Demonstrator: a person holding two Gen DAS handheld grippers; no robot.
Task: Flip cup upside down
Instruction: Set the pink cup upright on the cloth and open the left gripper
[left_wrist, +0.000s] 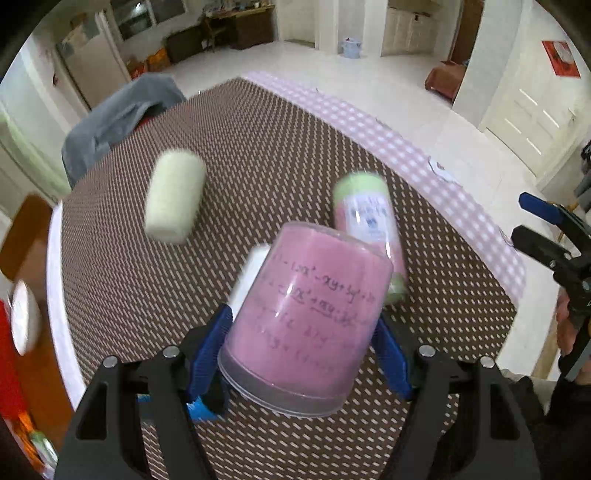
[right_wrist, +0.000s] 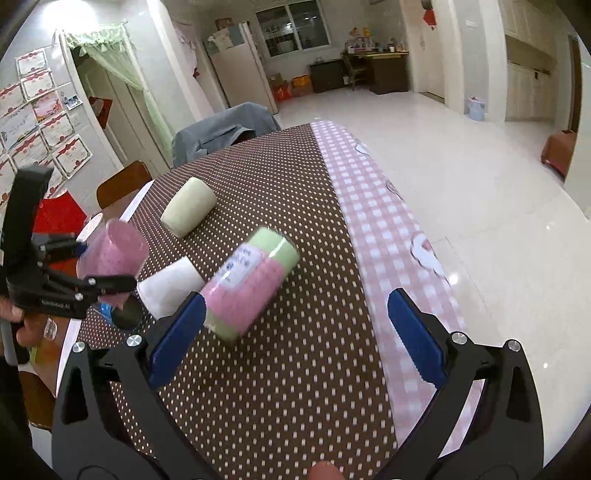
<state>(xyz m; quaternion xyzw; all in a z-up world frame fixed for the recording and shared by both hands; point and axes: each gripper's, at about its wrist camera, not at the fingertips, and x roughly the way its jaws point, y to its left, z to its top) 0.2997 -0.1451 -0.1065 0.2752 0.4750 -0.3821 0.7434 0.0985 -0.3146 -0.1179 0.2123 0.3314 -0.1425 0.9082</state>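
My left gripper is shut on a clear cup lined with pink paper, held above the table with its rim toward the camera and its base pointing away. The same cup shows at the left of the right wrist view, in the left gripper. My right gripper is open and empty above the brown dotted cloth. It also shows at the right edge of the left wrist view.
A pale green cup, a pink-and-green cup and a white cup lie on their sides on the cloth. A pink checked cloth covers the table's right strip. A chair with a grey jacket stands behind.
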